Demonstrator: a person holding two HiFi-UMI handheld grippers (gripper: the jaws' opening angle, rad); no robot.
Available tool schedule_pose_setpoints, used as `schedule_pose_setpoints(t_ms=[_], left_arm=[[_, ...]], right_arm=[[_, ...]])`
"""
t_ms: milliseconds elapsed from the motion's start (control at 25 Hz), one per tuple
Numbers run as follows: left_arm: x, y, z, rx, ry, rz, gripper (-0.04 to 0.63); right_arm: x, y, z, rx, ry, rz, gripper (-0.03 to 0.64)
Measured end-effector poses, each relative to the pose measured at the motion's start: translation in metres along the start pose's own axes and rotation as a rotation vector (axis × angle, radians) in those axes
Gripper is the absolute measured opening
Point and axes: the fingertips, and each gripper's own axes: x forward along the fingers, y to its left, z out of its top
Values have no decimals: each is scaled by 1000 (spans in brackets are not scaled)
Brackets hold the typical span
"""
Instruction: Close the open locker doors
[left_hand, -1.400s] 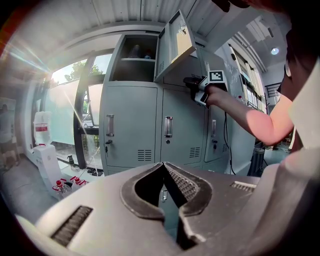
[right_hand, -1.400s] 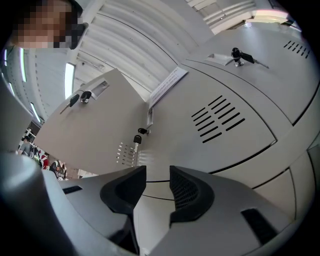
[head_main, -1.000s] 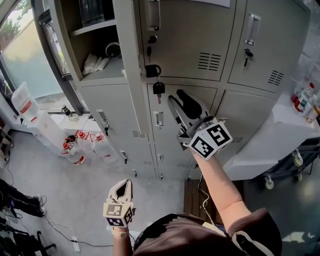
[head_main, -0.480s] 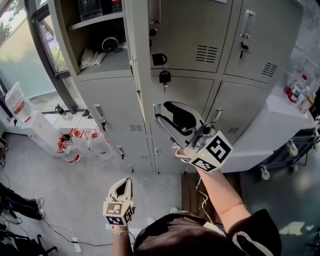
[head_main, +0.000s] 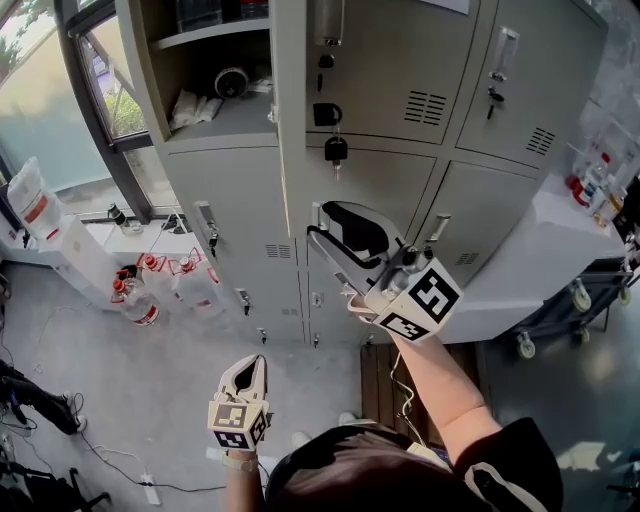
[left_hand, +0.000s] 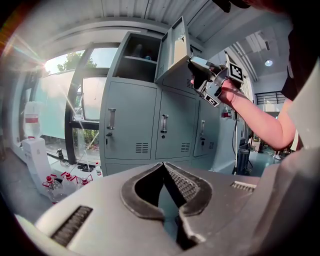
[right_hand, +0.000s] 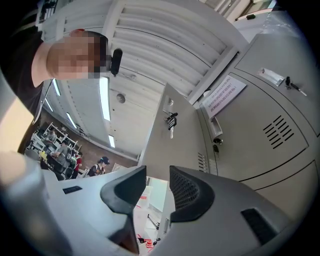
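Right gripper (head_main: 318, 222) (right_hand: 157, 172) (left_hand: 192, 63): jaws apart, pads bare, nothing clamped. It's raised and angled up at the lockers, with the tips low on the outer face of the open door (head_main: 288, 80) (right_hand: 175, 147) (left_hand: 172, 47). In the left gripper view the tips look pressed to the door's lower corner. No view confirms real contact, so call it touching or just beside.

Door status: it belongs to the top-left locker and is hinged on the right side of its open compartment (head_main: 210, 120) (left_hand: 136, 62). It stands well out from the frame and is nearly edge-on in the head view, so not closed. Keys (head_main: 335, 150) (right_hand: 171, 121) hang from the lock on its outer face, above my jaw tips.

Left gripper (head_main: 248, 365) (left_hand: 163, 167): jaws together, tips meeting, nothing between them. I'm holding it low by my side over the floor (head_main: 120, 380), well apart from the lockers and aimed roughly at the lower row.

The compartment has a shelf, plus a dark round item and some light packets on its base. I can't ID them.

The closed lockers (head_main: 400, 90) (left_hand: 170, 130) are every other door in view, all flush. Bottles (head_main: 135, 300) with red caps sit on the floor at left, near the window (head_main: 110, 100). A white cart (head_main: 560, 250) stands just right of the lockers.
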Motion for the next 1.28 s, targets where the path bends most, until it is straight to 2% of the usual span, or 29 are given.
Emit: schedule_pose_setpoints(t_ms=[320, 640, 920, 1280], left_arm=[[-22, 40, -4, -11, -14, 23, 20], [-49, 86, -12, -16, -16, 44, 20], [-61, 117, -15, -37, -18, 79, 20], [-47, 159, -12, -51, -17, 148, 20]], right_arm=[[41, 22, -13, -32, 18, 4, 156], [89, 31, -29, -60, 27, -37, 156], [129, 32, -44, -24, 20, -57, 154], [179, 25, -67, 22, -20, -9, 149]])
